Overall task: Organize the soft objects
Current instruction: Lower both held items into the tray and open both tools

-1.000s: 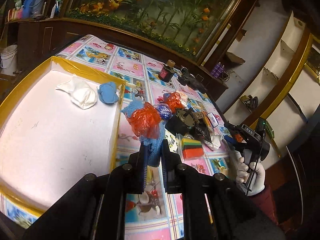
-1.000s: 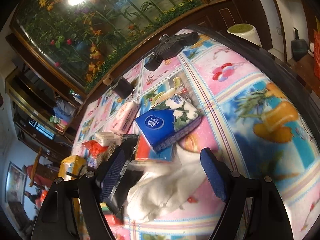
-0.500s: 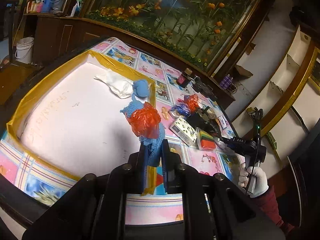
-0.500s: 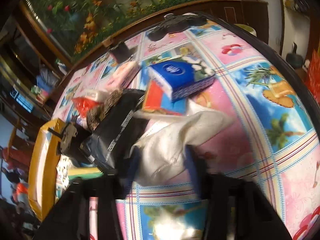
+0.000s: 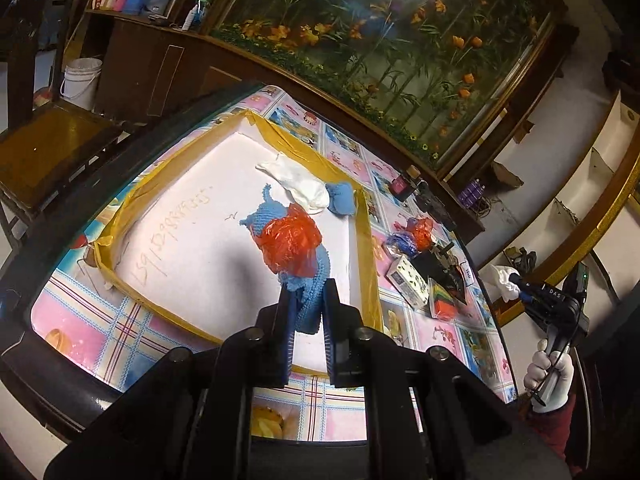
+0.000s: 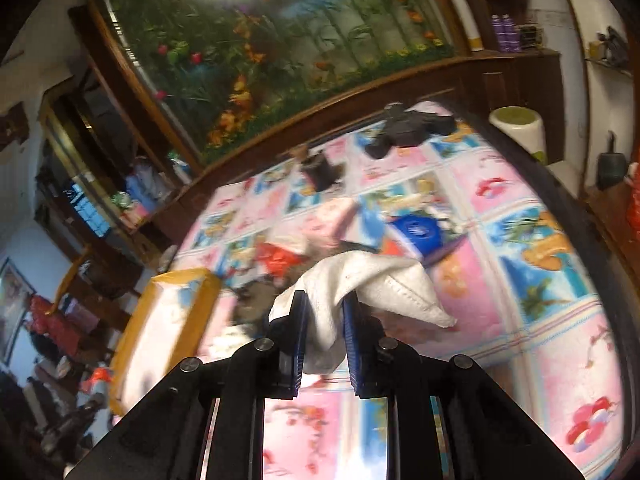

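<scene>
My left gripper point(image 5: 308, 300) is shut on a blue knitted cloth point(image 5: 310, 280) with a crumpled red plastic bag point(image 5: 290, 242) caught on it, held above the white tray with a yellow rim point(image 5: 364, 240). A white cloth point(image 5: 298, 184) and a small blue soft lump point(image 5: 340, 198) lie at the tray's far side. My right gripper point(image 6: 324, 312) is shut on a white cloth point(image 6: 360, 284), lifted above the patterned tablecloth point(image 6: 560, 360). It also shows in the left wrist view point(image 5: 520, 284), at the far right above the table edge.
A pile of items sits right of the tray: a red bag point(image 5: 422, 228), a black object point(image 5: 440, 264), a floral pack point(image 5: 408, 282), a striped sponge point(image 5: 442, 300). A blue tissue pack point(image 6: 416, 230), dark bottle point(image 6: 320, 168) and black device point(image 6: 408, 126) lie on the table. A wooden chair point(image 5: 44, 152) stands at left.
My left gripper has carried the blue cloth and red bag left, over the tray. My right gripper has closed on the white cloth and lifted it off the table.
</scene>
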Demonstrator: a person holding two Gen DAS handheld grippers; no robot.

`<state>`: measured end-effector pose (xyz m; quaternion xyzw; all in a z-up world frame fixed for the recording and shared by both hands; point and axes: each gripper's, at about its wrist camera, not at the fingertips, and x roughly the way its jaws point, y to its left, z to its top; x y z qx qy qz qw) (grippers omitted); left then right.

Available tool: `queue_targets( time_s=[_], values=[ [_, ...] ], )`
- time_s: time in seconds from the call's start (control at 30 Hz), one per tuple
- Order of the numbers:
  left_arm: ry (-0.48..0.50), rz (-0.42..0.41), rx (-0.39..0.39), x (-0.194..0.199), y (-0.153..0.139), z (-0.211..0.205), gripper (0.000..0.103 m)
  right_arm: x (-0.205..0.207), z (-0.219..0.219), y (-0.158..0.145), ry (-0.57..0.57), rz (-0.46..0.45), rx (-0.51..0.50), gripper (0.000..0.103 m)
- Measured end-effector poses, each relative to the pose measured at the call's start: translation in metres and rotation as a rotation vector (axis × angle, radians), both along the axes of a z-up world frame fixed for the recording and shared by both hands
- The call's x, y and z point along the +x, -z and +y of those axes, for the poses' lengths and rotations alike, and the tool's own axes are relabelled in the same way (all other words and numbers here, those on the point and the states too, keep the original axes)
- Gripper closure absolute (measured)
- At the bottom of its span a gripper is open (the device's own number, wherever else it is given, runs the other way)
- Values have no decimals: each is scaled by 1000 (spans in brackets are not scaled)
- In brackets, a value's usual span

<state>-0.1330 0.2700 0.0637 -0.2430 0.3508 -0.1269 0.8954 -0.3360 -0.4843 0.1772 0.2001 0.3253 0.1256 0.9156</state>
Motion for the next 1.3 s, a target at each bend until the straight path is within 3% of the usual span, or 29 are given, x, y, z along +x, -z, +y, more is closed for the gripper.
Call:
queue_targets(
  time_s=[0.13,0.3,0.57,0.77,0.87,0.97,1.07,1.13,1.2,1.3],
  values=[
    [38,25,39,27,-12,1,93,1,43,-3,-155,18,19,86],
    [49,52,121,83,-24,2,93,8,131,5,-368,60,2,86],
    [62,208,153,185,11,2,93,8,248,14,-608,80,-48,86],
    [54,215,216,224,26,-14,92,9,307,38,-745,126,-118,86],
    [27,204,255,239,28,-14,78,14,329,51,-780,133,-197,86],
    [1,212,162,245,31,-1,49,13,346,65,-806,155,-247,85],
    [6,203,67,242,27,11,47,12,359,74,-810,168,-309,81],
    [-2,205,72,234,20,15,47,10,365,72,-806,154,-340,68],
    [-2,209,67,220,9,18,47,3,366,62,-817,113,-340,44],
    [-4,161,66,191,-16,19,47,-10,359,46,-817,39,-353,35]
  ],
)
